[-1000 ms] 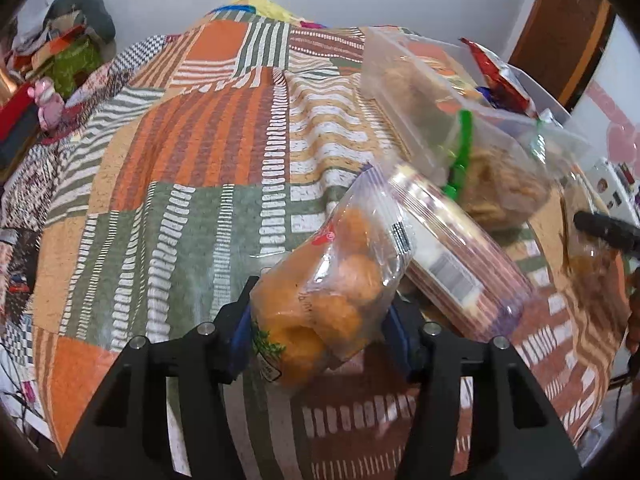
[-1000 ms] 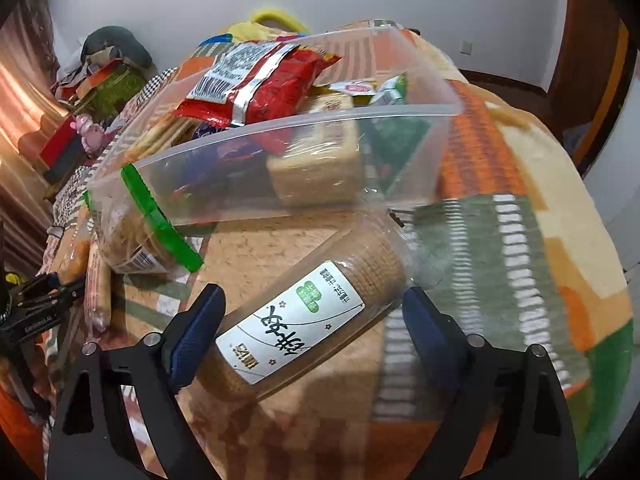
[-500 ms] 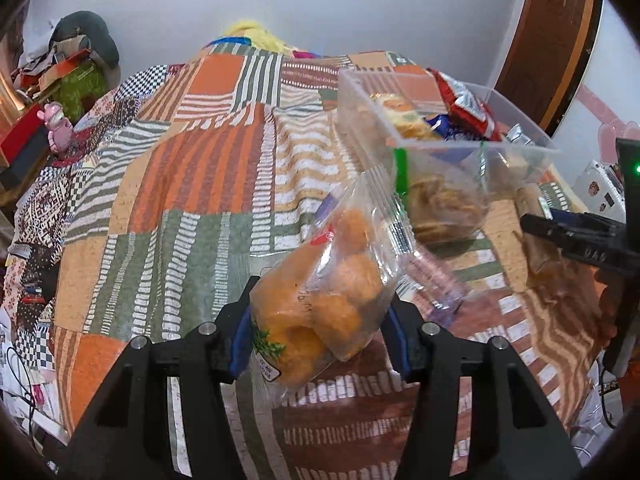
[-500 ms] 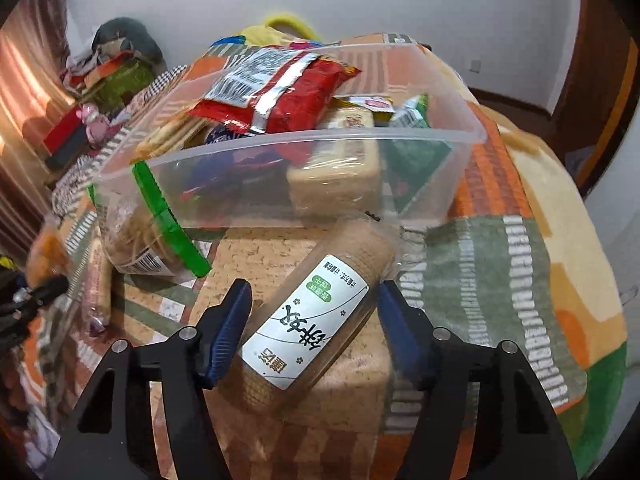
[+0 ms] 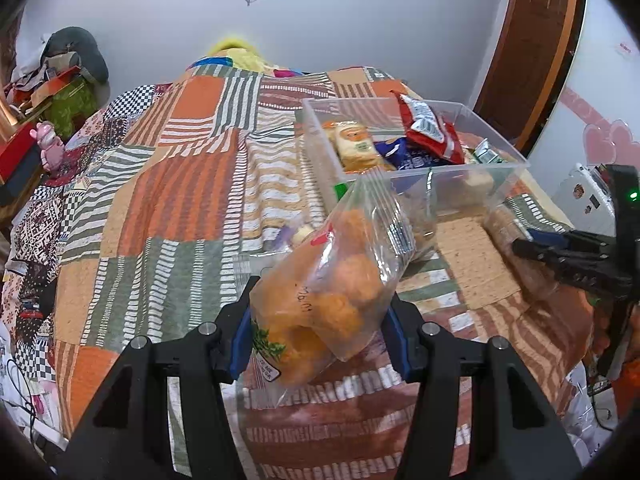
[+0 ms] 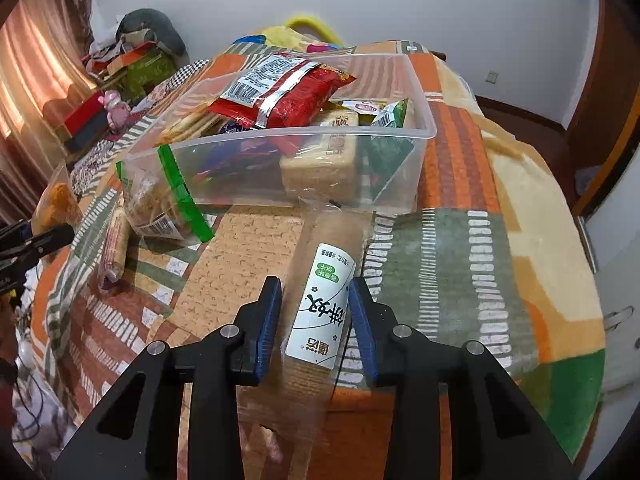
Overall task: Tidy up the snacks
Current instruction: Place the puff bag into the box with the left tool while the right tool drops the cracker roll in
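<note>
My left gripper [image 5: 320,334] is shut on a clear bag of orange puffs [image 5: 332,296] and holds it above the quilt. My right gripper [image 6: 316,320] is shut on a long cracker roll [image 6: 324,300] with a white and green label, in front of the clear plastic bin [image 6: 288,136]. The bin holds a red packet [image 6: 280,92], biscuit packs and other snacks. The bin also shows in the left wrist view [image 5: 416,152], beyond the bag. The right gripper [image 5: 560,252] appears there at the right edge.
A patchwork quilt [image 5: 160,200] covers the bed. A green-sealed bag of crackers [image 6: 160,204] leans on the bin's near left corner, with a slim pink roll [image 6: 114,244] beside it. Clutter and a pink toy [image 5: 50,146] sit at the far left. A wooden door [image 5: 532,40] stands at the right.
My right gripper closed its jaws onto the cracker roll and the roll turned lengthwise between them. My left gripper rose with the bag of puffs, bringing the bin's inside into view.
</note>
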